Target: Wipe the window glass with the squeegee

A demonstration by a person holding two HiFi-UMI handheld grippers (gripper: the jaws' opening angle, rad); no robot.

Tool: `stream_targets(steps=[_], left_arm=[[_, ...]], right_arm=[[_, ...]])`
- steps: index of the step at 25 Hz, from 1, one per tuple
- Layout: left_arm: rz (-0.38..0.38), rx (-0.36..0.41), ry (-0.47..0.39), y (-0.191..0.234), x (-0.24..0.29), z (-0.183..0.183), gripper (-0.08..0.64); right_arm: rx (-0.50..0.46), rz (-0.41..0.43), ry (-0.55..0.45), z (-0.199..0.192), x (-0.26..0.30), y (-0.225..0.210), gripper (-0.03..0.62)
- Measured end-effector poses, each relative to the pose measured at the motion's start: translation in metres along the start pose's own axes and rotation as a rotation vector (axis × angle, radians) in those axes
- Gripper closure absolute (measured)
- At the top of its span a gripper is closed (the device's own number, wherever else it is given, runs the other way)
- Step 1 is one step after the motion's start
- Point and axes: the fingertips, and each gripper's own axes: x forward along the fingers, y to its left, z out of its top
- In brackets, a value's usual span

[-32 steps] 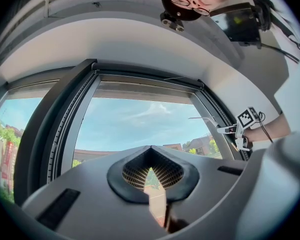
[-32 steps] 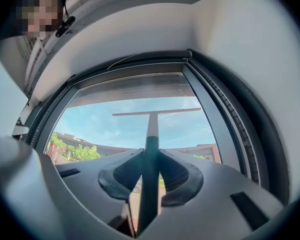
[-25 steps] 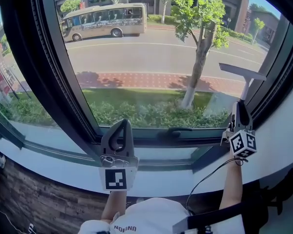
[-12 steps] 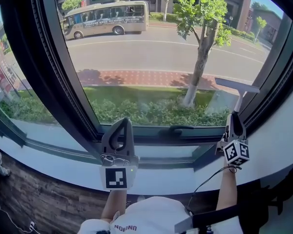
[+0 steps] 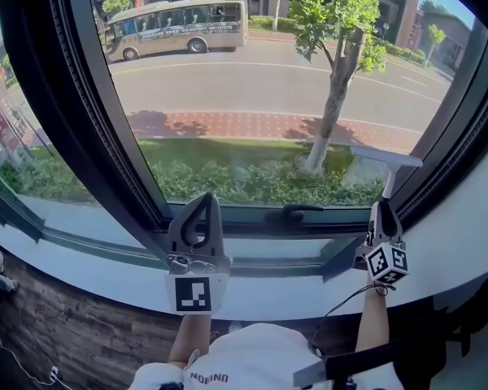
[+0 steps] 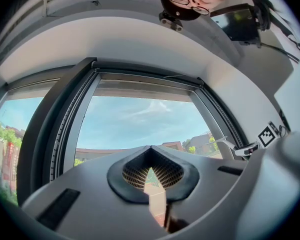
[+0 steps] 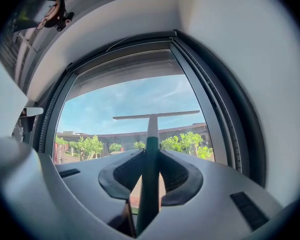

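I am pinching my right claw tight on the handle of the one squeegee. The squeegee is sticking up above the claw, against the lower right of the window glass. My left claw, the second of two, is waiting at the bottom middle, closed on nothing.

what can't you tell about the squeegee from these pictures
- Whether the squeegee blade touches the window glass: no view shows the contact side-on.
- Handle's lower end: buried in the right claw, right gripper view.
- Window top: cut off by the head view's upper edge.
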Motion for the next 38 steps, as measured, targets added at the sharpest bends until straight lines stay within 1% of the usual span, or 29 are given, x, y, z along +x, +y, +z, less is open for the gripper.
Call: stream_targets(steps=[12,22,30,38], left_arm=[[-0.002,0.004,0.018,0.0,0.0,-0.004,0.565],[-0.007,0.005,0.018,-0.002,0.002,-0.004,0.565],[-0.007,0.006,0.021,-0.001,0.001,-0.005,0.565],[-0.008,0.006,0.022,-0.001,0.0,-0.006,0.565]], right_arm=[[0.06,-0.033,0.131,-0.058,-0.026,-0.013,0.495],[0.064,-0.016,0.26,-0.103,-0.038,-0.014,0.495],[0.085,-0.012,0.336,-0.134,-0.045,-0.014,0.495],[0.06,-0.002,0.408,-0.159,-0.051,-0.012,0.495]])
